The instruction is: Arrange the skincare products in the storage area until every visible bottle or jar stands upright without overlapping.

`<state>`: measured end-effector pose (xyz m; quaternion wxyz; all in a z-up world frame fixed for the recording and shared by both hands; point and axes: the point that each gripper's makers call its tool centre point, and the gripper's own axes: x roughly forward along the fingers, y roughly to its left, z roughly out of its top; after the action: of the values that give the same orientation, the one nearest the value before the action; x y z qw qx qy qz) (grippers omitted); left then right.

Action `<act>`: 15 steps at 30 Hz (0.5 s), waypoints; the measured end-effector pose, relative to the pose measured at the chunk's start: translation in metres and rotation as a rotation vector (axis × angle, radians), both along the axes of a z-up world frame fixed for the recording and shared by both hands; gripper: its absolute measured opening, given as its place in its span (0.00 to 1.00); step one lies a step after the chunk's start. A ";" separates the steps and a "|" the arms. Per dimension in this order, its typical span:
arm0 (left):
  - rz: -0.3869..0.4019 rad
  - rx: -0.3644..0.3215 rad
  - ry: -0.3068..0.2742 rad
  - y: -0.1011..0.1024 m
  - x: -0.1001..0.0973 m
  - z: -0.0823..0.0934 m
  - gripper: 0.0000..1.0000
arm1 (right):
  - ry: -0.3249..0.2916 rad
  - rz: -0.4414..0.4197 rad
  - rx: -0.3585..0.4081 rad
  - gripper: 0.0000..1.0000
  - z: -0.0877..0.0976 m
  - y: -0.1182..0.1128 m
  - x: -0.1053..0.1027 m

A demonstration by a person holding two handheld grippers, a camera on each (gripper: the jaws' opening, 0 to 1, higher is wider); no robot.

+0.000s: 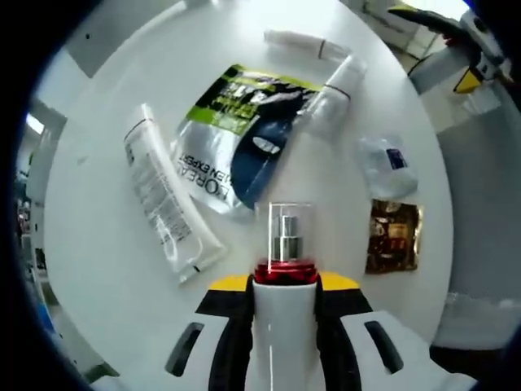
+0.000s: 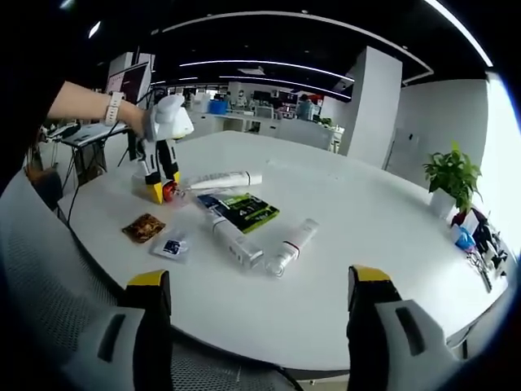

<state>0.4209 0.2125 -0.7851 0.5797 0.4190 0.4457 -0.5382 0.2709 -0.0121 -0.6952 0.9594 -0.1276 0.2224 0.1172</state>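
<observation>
Gripping a white spray bottle (image 1: 284,322) with a red collar and clear cap, the left gripper (image 1: 284,285) hovers over a round white table (image 1: 98,261), where tubes (image 1: 167,195) and a green-black pouch (image 1: 244,134) lie flat; the right gripper (image 2: 259,285) hangs spread wide at the table edge

**Materials and finishes on the tabletop**

Smooth, matt white tabletop (image 1: 98,244). Glossy, crinkled foil pouch (image 1: 244,138). Clear plastic tube (image 1: 167,195) with printed text. White bottle (image 1: 285,326) with clear plastic cap and shiny metal pump. Shiny brown sachet (image 1: 394,236).
</observation>
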 end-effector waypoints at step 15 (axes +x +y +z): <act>0.139 -0.119 -0.033 -0.004 0.001 0.005 0.24 | -0.007 0.007 0.008 0.89 0.001 0.002 0.000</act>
<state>0.4215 0.2081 -0.7799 0.6467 0.3606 0.4317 -0.5152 0.2707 -0.0105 -0.6945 0.9603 -0.1250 0.2183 0.1209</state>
